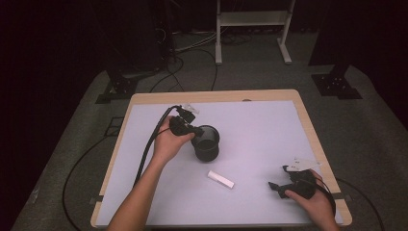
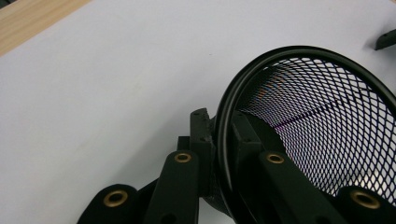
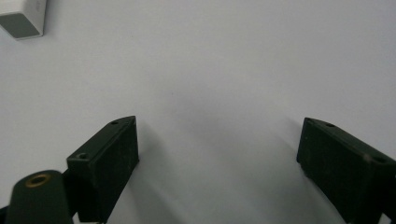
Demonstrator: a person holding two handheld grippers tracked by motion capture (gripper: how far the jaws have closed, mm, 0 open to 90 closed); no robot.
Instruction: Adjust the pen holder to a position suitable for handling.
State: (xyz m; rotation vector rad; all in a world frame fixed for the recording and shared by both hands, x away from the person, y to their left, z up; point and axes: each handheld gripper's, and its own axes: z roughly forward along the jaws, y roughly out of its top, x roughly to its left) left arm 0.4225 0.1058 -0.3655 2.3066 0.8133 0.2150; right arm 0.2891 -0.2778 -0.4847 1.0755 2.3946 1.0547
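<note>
Your left gripper (image 2: 219,140) pinches the mesh cup's (image 1: 207,143) rim; your right gripper (image 3: 217,154), jaws wide, rests right of the cup, beyond the white block (image 1: 221,179).

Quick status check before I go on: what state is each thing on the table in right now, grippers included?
Mesh cup: upright on the table, rim pinched by the left gripper, nothing visible inside.
Left gripper: shut on the mesh cup's rim, one jaw inside, one outside.
Right gripper: open, jaws wide apart, holding nothing, low over the table.
White block: lying flat on the table, untouched, between the two grippers.
</note>
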